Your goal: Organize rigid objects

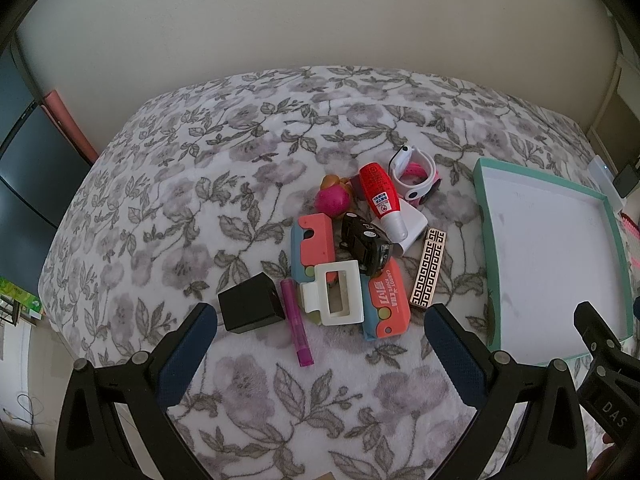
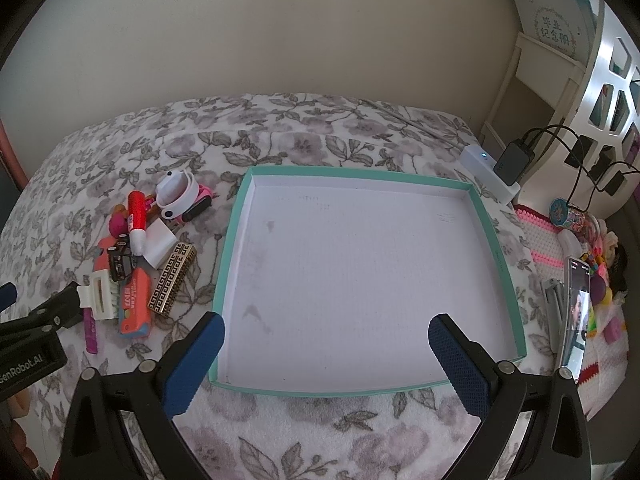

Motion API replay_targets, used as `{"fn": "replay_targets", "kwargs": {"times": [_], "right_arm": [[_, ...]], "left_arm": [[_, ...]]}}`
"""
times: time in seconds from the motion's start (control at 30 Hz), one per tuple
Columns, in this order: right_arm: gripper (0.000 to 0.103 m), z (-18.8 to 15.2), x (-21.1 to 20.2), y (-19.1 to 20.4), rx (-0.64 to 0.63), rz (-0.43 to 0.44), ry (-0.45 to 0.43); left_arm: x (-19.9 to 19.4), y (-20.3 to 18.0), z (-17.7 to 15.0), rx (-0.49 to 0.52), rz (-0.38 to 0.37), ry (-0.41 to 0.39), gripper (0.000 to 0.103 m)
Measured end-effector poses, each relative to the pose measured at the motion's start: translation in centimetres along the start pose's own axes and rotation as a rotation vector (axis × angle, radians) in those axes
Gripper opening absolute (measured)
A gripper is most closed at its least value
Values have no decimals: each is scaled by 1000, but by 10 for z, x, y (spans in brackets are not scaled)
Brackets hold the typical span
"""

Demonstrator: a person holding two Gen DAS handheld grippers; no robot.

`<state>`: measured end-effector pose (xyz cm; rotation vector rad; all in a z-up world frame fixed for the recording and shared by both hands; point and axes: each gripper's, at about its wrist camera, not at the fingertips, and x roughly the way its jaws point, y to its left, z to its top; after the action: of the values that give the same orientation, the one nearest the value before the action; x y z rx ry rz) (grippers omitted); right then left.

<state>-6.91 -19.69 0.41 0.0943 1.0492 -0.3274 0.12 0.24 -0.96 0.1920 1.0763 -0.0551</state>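
The left gripper is hovering over the bed with its jaws spread wide and holding nothing. A pile of small things is lying just ahead of them: a white hair clip, a black toy car, a red bottle, a black box and a purple pen. The right gripper is also gaping wide and empty, its jaws hanging over the near part of a white tray with a teal rim, which is sitting beside the pile.
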Motion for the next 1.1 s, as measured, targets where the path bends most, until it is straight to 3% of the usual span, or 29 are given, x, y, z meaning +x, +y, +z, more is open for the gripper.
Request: {"fn": "replay_targets", "kwargs": {"times": [0.63, 0.8, 1.1], "right_arm": [[103, 0, -1, 2, 0, 0, 0], [103, 6, -5, 16, -6, 109, -27], [103, 14, 7, 67, -51, 242, 23]], "left_arm": [[-3, 8, 2, -34, 2, -14, 103], [-2, 51, 9, -182, 13, -41, 103], [37, 99, 4, -307, -14, 63, 103]]}}
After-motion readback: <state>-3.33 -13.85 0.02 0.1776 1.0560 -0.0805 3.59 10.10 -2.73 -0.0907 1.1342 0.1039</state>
